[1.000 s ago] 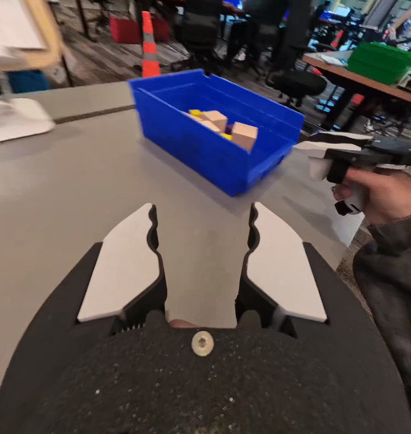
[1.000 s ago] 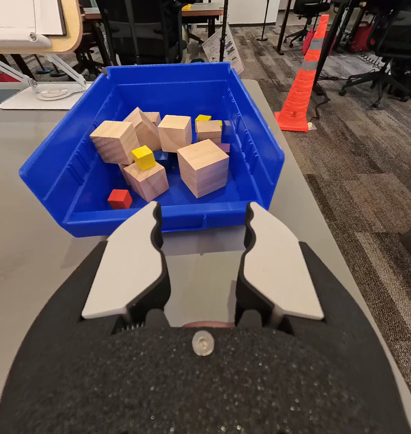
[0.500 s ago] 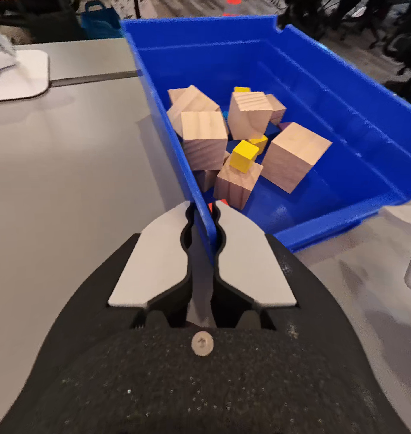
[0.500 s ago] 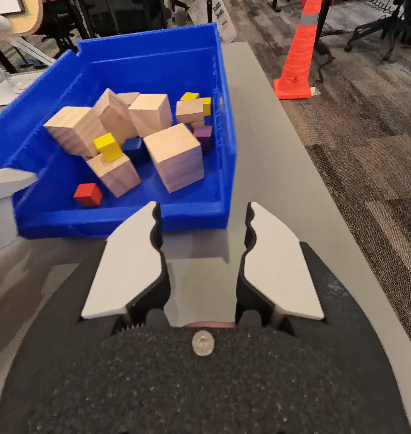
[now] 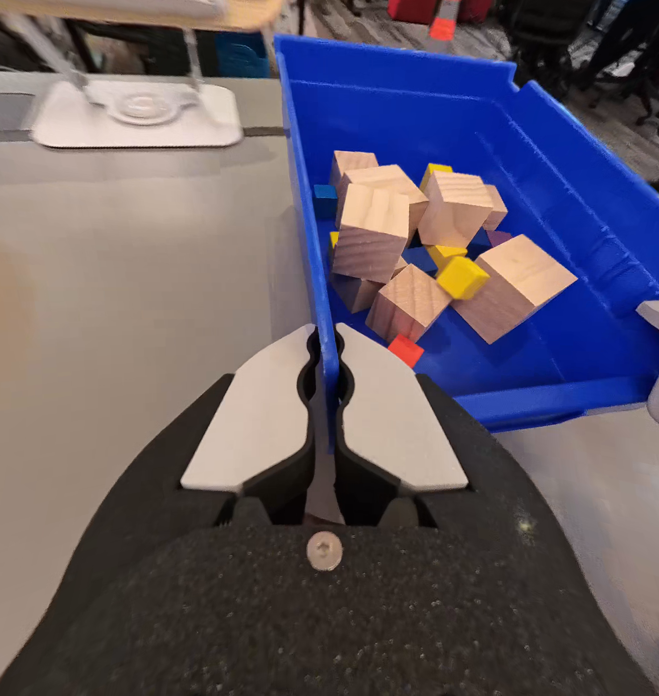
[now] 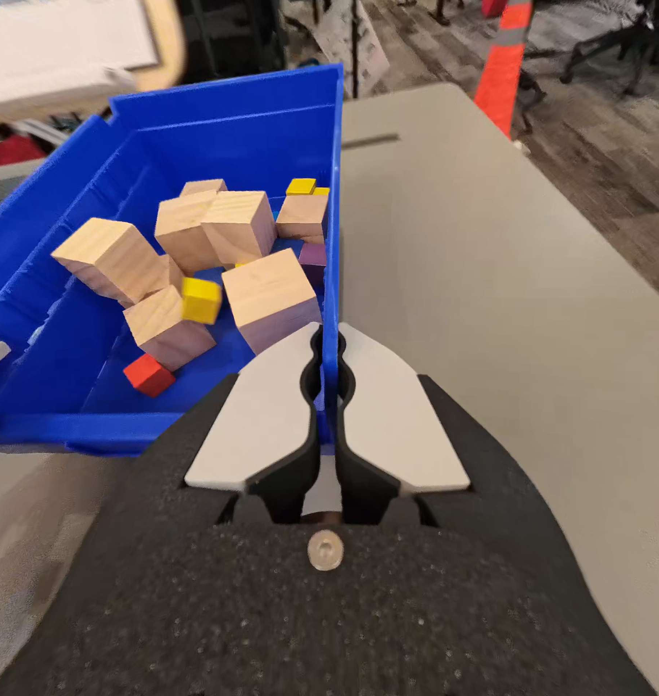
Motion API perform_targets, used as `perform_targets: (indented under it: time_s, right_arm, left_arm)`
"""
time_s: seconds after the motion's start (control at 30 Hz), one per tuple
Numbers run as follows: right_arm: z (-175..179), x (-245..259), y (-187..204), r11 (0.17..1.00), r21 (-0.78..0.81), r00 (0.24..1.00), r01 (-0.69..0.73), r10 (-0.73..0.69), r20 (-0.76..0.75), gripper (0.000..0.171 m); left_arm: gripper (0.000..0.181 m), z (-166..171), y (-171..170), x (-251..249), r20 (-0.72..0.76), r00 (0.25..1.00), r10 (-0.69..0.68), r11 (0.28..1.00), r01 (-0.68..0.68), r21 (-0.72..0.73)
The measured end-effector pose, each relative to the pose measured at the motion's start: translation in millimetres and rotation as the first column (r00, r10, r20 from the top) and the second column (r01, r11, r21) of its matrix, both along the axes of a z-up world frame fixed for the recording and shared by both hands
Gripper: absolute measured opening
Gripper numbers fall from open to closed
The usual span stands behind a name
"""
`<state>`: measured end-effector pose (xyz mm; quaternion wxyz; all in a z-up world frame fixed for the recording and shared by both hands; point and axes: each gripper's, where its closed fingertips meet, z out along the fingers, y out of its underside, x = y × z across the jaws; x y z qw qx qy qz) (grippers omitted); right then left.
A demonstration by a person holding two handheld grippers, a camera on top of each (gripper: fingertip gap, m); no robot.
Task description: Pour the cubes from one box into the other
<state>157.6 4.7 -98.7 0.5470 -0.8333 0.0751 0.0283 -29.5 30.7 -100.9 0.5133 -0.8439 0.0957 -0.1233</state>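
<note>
Change: half a second ago only the left gripper (image 5: pixel 326 335) was clamped on the blue plastic bin (image 5: pixel 425 113), while the right gripper (image 6: pixel 329 331) was held wide open short of the near wall; now the right side wall is pinched as well.
Left fingers: closed onto the bin's left side wall at its near end, one white finger (image 5: pixel 260 406) outside and one inside.
Right fingers: closed onto the right side wall at its near end in the same way, one pad on each face of the wall.
Meaning for the task: the bin is judged to be secured on both sides and ready to be lifted and tipped; no pouring has been done yet.
Bin position: seen close to the right edge of the grey tabletop (image 6: pixel 490 301); whether it has left the surface cannot be told.
Second box: not seen in either view.
Cubes: large pale wooden cubes (image 5: pixel 373 233) with visible grain are heaped loosely, mixed with small painted ones, a yellow cube (image 6: pixel 201 305) and a red cube (image 6: pixel 147 374) among them.
Bin material: thin, glossy, rigid-looking plastic with ribbed inner walls and a low near lip.
Tabletop: smooth and matt.
</note>
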Motion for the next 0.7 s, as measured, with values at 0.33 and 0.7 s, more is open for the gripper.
perform_targets:
  time_s: [0.33,0.7]
  right_arm:
    - [-15,-205,48,0.976,-0.017,0.976,-0.216,0.216,-0.002,0.003]
    - [-10,-219,2,0.864,0.033,0.854,-0.502,0.489,0.178,0.038]
  left_arm:
    - [0.004,5,17,-206,-0.094,0.981,0.169,0.986,-0.168,0.018]
    - [0.052,18,-28,-241,0.103,0.995,-0.013,0.998,0.007,0.061]
